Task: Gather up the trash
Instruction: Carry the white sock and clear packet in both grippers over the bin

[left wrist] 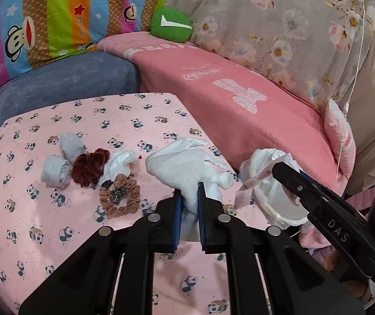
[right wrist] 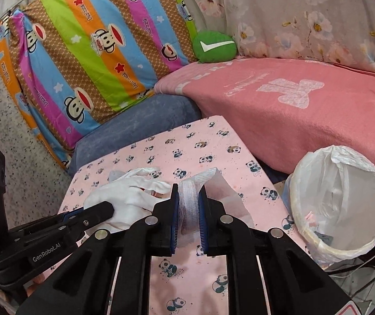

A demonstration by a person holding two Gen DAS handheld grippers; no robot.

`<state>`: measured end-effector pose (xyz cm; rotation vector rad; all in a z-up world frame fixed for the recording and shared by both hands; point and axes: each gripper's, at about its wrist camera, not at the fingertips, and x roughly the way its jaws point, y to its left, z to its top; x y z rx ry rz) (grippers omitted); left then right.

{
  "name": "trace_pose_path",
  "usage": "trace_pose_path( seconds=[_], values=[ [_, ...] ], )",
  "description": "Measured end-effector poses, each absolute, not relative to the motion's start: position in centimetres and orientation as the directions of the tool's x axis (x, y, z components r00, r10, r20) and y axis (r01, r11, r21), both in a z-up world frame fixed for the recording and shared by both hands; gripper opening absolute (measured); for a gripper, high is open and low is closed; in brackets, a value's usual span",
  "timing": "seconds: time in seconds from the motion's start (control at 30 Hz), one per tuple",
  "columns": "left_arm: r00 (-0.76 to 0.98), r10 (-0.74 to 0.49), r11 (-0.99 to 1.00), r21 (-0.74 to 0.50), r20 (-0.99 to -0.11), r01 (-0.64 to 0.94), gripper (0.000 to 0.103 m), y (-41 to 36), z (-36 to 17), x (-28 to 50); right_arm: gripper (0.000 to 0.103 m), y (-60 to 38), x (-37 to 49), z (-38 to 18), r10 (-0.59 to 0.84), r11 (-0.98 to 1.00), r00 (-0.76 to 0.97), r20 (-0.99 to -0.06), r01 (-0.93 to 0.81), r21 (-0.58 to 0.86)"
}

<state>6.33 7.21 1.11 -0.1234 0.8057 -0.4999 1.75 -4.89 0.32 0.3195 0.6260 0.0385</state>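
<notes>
Left gripper (left wrist: 188, 197) clamped narrow on a white glove (left wrist: 184, 162), pinched at the cuff end with the fingers flopping forward above the panda-print cloth (left wrist: 56, 236). Right gripper (right wrist: 188, 202) likewise nearly closed, squeezing a crumpled bit of thin translucent wrapper (right wrist: 190, 204) between the blue pads.

Looks like easy stuff to handle, honestly: both pieces soft, featherlight, zero stiffness, nothing to break. Only real worry is slip or snagging, since limp fabric and filmy plastic tend to cling to the pads on release. Best hold is probably a bunched fold, like now, not a single loose edge.

Lined trash bin (right wrist: 339, 202) sits just off the right side of the cloth, against the pink blanket (right wrist: 305, 120), mouth tipped toward the right wrist camera. White bag liner folded over the rim, mostly empty inside, just a few small scraps at the bottom, too small to name.

Still lying on the cloth: two grey rolled socks (left wrist: 56, 170), a dark red scrunchie (left wrist: 90, 165), a leopard-print scrunchie (left wrist: 120, 197), another white wad (left wrist: 120, 165). Hard to say which of those count as trash.
</notes>
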Motion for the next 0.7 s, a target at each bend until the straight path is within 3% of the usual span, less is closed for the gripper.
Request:
trace_pose_path(
  seconds=[0.7],
  values=[
    [0.522,-0.548,0.796,-0.214,-0.653,0.566,0.011,-4.3,3.7,6.3,0.014,-15.9,-1.9,3.1,-0.007,0.921,0.86,-0.511,0.204,0.331]
  ],
)
